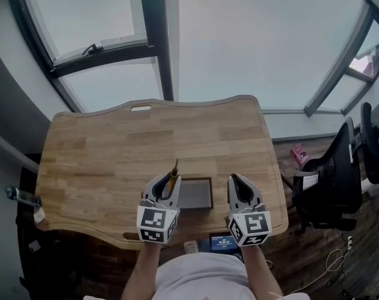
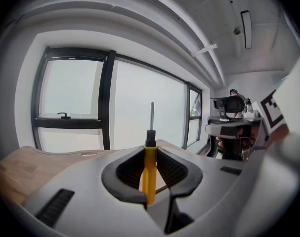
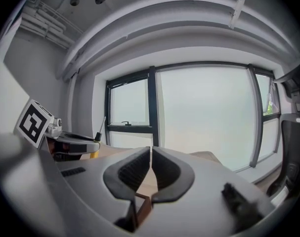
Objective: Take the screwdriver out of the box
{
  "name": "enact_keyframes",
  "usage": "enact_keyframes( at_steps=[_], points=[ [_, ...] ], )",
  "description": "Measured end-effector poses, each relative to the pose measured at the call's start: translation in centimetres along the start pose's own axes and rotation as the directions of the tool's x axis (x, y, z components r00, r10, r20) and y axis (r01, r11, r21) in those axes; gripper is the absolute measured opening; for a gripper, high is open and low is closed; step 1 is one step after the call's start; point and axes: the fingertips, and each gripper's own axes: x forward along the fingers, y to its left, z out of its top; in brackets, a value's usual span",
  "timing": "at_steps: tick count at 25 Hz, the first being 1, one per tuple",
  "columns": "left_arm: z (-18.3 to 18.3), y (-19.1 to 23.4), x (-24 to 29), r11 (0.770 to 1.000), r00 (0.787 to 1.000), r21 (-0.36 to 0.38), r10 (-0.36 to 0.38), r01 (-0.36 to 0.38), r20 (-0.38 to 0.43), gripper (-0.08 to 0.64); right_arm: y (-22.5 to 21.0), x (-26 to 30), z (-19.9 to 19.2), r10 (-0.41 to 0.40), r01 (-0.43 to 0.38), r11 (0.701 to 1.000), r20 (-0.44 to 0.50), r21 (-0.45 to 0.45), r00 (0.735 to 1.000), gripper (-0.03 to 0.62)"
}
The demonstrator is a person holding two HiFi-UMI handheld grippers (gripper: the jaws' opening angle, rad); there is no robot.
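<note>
My left gripper [image 1: 168,181] is shut on a screwdriver [image 1: 173,179] with a yellow handle, lifted above the left edge of the dark grey box [image 1: 196,194]. From the left gripper view the screwdriver [image 2: 149,171] stands upright between the ribbed pads, its thin metal shaft pointing up. My right gripper [image 1: 237,182] hovers just right of the box, jaws closed with nothing between them. In the right gripper view the right gripper [image 3: 150,154] has its fingertips touching, and the left gripper [image 3: 73,145] with the screwdriver [image 3: 97,133] shows at the left.
The box lies near the front edge of a wooden table [image 1: 114,149]. A black office chair [image 1: 339,174] stands close to the table's right side. Large windows [image 1: 251,36] rise behind the table. A small screen device [image 1: 223,242] sits just below the front edge.
</note>
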Motion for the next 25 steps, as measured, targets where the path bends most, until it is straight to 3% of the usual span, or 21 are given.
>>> enact_keyframes(
  at_steps=[25],
  points=[
    [0.6, -1.6, 1.3, 0.999, 1.0, -0.037, -0.019, 0.019, 0.005, 0.081, -1.8, -0.3, -0.1, -0.014, 0.014, 1.0, -0.011, -0.015, 1.0, 0.032]
  ],
)
